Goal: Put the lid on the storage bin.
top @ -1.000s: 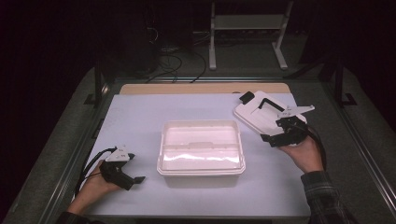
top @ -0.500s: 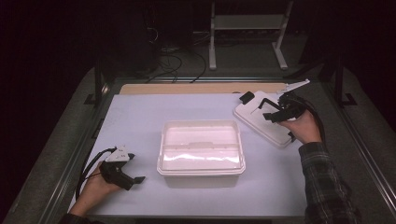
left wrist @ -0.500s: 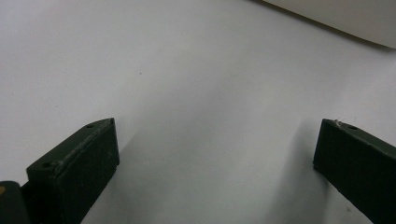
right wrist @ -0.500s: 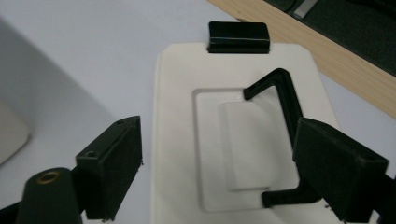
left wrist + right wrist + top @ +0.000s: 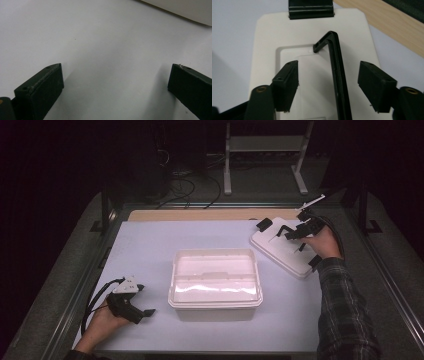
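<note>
A white lid with a black handle and black end clips lies at the back right of the table. My right gripper hovers over the lid. In the right gripper view its jaws straddle the raised black handle, with a gap on each side; the jaws have just been closing around it and I read them as open. The open white container stands mid-table. At the front left my left gripper rests on the sheet, open with nothing between its fingers.
A pale sheet covers the table, with a wooden strip along its far edge. A black clip sits at the lid's far end. The container's corner shows ahead of the left gripper. Dark rails border both sides.
The right hand has moved toward the table's far edge along the lid, and its jaws now stand over the black handle. The left hand has stayed put.
</note>
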`<control>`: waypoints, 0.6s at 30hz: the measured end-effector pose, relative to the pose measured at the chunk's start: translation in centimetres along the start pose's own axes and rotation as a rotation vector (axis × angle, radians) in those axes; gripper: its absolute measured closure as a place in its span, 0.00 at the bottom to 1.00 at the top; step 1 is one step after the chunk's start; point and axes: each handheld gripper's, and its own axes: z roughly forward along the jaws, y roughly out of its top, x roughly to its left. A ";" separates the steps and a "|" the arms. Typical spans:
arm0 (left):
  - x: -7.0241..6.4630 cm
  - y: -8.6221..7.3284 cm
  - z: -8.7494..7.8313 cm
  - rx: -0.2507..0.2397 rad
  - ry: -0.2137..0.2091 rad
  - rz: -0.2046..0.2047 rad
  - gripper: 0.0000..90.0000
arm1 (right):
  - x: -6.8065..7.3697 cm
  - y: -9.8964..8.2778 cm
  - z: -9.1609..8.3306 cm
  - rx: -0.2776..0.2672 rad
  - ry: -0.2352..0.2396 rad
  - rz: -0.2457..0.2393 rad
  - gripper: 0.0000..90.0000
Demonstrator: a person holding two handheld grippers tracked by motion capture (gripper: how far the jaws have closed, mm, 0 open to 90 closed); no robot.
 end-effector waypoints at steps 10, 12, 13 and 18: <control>0.0 0.0 0.0 0.000 -0.001 0.000 0.00 | -0.2 0.1 1.7 0.057 -0.045 -0.025 0.74; 0.0 0.0 0.0 0.000 -0.001 0.000 0.00 | -0.2 0.1 1.5 0.051 -0.050 -0.032 0.82; 0.0 0.0 0.0 0.000 -0.001 0.000 0.00 | -0.1 0.2 1.5 0.049 -0.051 -0.037 0.84; 0.0 0.0 0.0 0.000 -0.001 0.000 0.00 | 0.4 0.3 1.1 0.058 -0.022 -0.061 0.90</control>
